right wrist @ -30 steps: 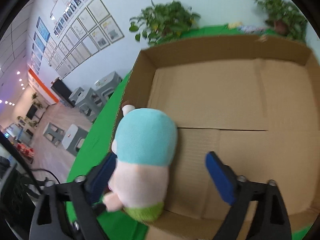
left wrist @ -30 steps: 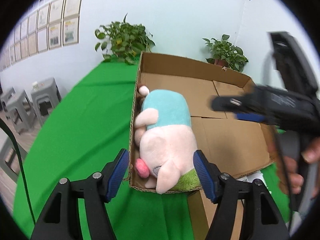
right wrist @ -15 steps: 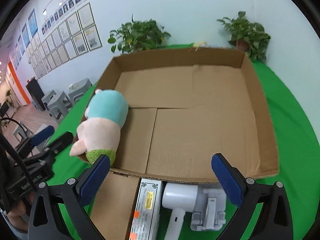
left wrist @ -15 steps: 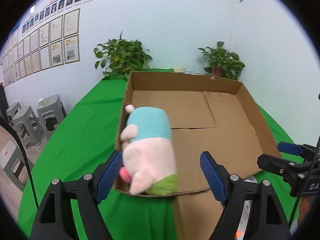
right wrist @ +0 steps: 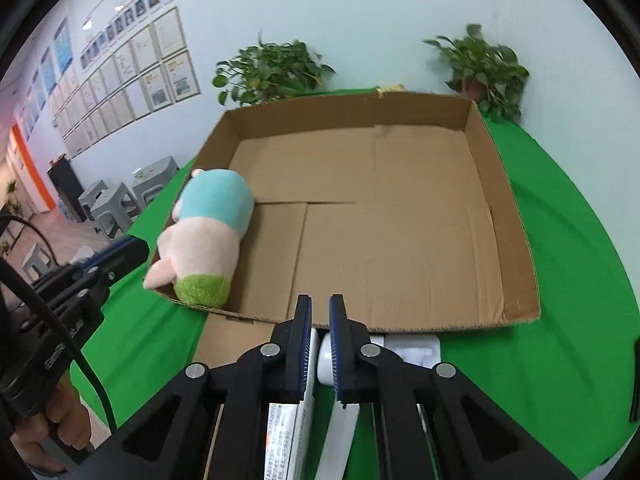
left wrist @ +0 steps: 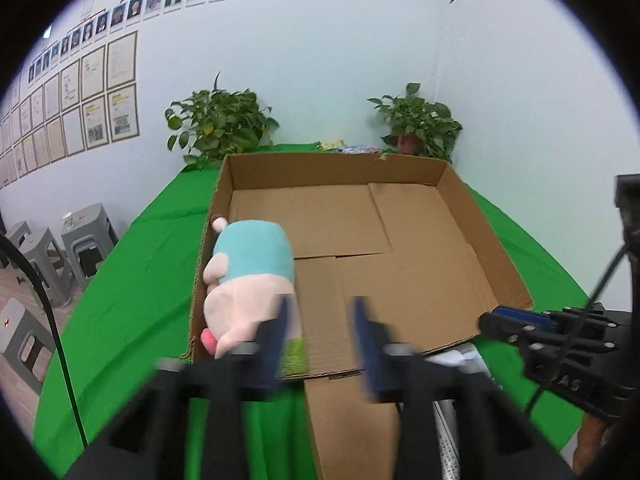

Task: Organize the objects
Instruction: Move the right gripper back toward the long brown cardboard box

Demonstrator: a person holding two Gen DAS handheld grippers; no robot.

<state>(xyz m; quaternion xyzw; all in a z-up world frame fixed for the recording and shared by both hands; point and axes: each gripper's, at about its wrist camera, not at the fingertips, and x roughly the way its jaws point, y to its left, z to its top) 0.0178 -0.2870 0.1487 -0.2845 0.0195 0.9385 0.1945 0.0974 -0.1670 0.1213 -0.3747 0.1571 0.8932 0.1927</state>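
Observation:
A plush pig (left wrist: pixel 248 280) in a teal top lies along the left wall of the open cardboard box (left wrist: pixel 460 200), its head over the near rim. My left gripper (left wrist: pixel 320 332) hovers, blurred, over that near rim just right of the plush (right wrist: pixel 208 232). Its jaws are closing with nothing between them. My right gripper (right wrist: pixel 320 320) is shut and empty, above the near edge of the box (right wrist: pixel 512 240). Below it on the green cloth lie a white device (right wrist: pixel 408 346) and a printed white carton (right wrist: pixel 288 432), partly hidden by the fingers.
A cardboard flap (left wrist: pixel 352 420) lies flat in front of the box. Two potted plants (left wrist: pixel 220 124) (left wrist: pixel 416 124) stand behind it by the wall. Grey stools (left wrist: pixel 84 240) are on the floor to the left. A hand (right wrist: pixel 52 428) holds the left gripper's handle.
The right gripper's jaws went from wide open to shut after it drew back from the plush. The left gripper pulled back from the box and its jaws stand narrower.

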